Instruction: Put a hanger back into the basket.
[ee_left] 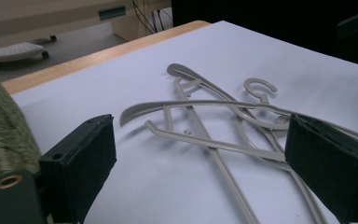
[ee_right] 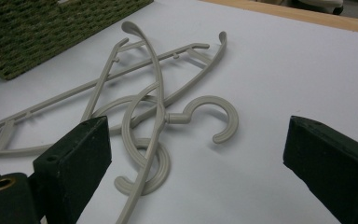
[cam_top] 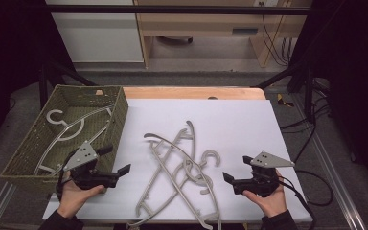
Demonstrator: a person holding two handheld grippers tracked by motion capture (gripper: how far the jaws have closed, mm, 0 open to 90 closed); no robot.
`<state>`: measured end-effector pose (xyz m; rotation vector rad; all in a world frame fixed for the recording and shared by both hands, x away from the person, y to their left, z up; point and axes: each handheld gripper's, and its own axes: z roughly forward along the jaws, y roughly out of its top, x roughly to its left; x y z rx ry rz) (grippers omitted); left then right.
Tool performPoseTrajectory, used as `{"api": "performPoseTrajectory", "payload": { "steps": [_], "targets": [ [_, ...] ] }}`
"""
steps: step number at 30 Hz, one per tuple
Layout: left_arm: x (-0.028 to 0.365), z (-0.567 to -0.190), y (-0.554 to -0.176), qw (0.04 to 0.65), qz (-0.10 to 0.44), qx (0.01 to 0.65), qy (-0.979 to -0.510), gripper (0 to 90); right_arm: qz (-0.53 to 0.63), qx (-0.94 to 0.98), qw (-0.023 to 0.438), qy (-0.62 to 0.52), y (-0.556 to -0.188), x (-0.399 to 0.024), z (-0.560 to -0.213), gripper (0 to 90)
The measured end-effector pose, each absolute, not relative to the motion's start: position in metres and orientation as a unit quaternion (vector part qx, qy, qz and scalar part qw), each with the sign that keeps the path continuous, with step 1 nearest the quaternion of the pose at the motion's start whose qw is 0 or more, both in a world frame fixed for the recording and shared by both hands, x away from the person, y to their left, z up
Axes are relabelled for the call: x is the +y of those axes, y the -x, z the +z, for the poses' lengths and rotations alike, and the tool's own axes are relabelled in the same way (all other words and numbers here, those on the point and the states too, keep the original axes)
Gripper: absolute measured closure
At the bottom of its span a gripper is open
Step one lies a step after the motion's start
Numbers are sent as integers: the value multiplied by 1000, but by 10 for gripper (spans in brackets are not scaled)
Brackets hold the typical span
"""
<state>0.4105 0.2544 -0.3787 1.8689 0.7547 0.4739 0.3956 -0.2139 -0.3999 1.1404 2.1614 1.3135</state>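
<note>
Several grey plastic hangers (cam_top: 165, 165) lie tangled in a pile on the white board (cam_top: 230, 120), between my two grippers. One more grey hanger (cam_top: 69, 132) lies inside the green woven basket (cam_top: 117, 110) at the left. My left gripper (cam_top: 116, 159) hovers beside the basket's near right corner, open, pointing right at the pile, with nothing between its jaws. In the left gripper view the hangers (ee_left: 200, 102) lie ahead of the wide jaws. My right gripper (cam_top: 237, 168) is open to the right of the pile and points left at it. A hanger hook (ee_right: 214, 109) lies just ahead.
The basket (ee_left: 4, 126) stands at the board's left edge; its woven wall (ee_right: 42, 32) shows beyond the pile in the right gripper view. A wooden table edge (cam_top: 191, 92) runs along the back. Cables (cam_top: 316, 191) trail off at the right. The board's far half is bare.
</note>
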Motion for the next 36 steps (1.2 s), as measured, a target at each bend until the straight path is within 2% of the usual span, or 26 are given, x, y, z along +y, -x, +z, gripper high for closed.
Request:
{"api": "performPoseTrajectory", "payload": {
  "steps": [10, 24, 36],
  "targets": [
    [245, -386, -410, 507, 190, 312, -780, 77, 424, 799, 157, -398, -396, -189, -411, 141],
    [246, -388, -410, 498, 193, 315, -784, 84, 348, 840, 97, -404, -396, -159, -443, 365],
    [245, -391, -411, 491, 189, 315, -789, 89, 299, 867, 80, -391, -397, -148, -461, 614]
  ]
}}
